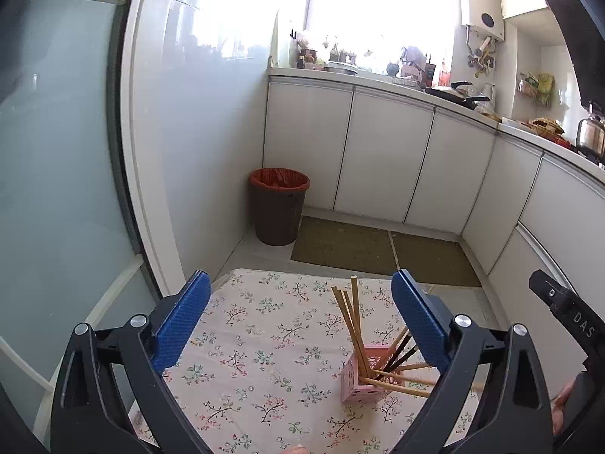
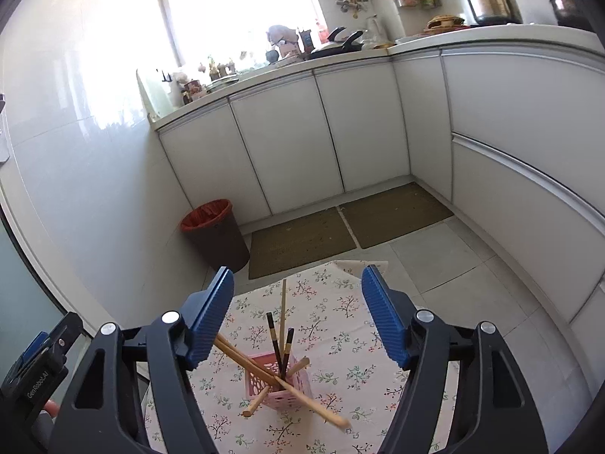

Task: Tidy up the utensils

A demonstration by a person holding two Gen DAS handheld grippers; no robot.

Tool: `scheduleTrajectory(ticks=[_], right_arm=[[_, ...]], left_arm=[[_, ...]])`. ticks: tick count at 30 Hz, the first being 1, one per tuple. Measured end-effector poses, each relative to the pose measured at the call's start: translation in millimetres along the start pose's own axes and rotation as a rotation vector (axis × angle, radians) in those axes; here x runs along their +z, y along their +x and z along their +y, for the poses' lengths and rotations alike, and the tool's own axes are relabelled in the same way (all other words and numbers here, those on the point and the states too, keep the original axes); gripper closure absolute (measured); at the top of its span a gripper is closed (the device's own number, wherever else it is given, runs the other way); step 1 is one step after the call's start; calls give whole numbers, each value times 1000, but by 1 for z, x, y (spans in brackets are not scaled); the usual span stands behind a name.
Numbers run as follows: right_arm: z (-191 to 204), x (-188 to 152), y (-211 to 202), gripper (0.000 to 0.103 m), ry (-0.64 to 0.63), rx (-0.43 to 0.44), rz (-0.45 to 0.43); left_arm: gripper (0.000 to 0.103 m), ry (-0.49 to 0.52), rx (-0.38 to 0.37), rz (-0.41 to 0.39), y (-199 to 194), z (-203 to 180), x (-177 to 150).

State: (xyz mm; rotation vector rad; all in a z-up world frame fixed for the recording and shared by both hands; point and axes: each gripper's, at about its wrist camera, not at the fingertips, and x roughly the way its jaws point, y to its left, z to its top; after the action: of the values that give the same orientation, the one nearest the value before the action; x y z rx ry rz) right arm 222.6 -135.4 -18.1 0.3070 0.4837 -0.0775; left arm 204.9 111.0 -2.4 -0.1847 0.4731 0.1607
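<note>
Chopsticks splay from holder lower centre, bin behind; left gripper and right gripper both released, empty, angled down.

Lit by daylight from the window at upper centre, overexposed to plain white. Glare reflected on the glossy wall tiles at upper left. Lower frame evenly bright, shadows soft. Strong fisheye curvature at the edges; dark vignette in the corners. Focus sharp.
</note>
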Motion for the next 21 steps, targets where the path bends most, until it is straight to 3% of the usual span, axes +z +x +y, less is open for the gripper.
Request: scheduleTrajectory(ticks=[8, 12, 15, 17, 19, 21], right_arm=[[-14, -6, -40, 26, 6, -41, -50], [-37, -27, -47, 23, 32, -22, 32], [-57, -65, -35, 19, -28, -27, 189], [-56, -99, -6, 19, -189, -11, 378], [-55, -145, 30, 20, -352, 40, 629], [-56, -175, 54, 23, -395, 62, 733]], left_arm=[[8, -11, -19, 16, -13, 1, -9], [8, -12, -34, 24, -16, 7, -12], [8, -23, -60, 41, -17, 14, -14], [8, -35, -80, 59, -16, 19, -15], [8, -27, -97, 82, -14, 20, -16], [8, -21, -98, 88, -14, 21, -19]])
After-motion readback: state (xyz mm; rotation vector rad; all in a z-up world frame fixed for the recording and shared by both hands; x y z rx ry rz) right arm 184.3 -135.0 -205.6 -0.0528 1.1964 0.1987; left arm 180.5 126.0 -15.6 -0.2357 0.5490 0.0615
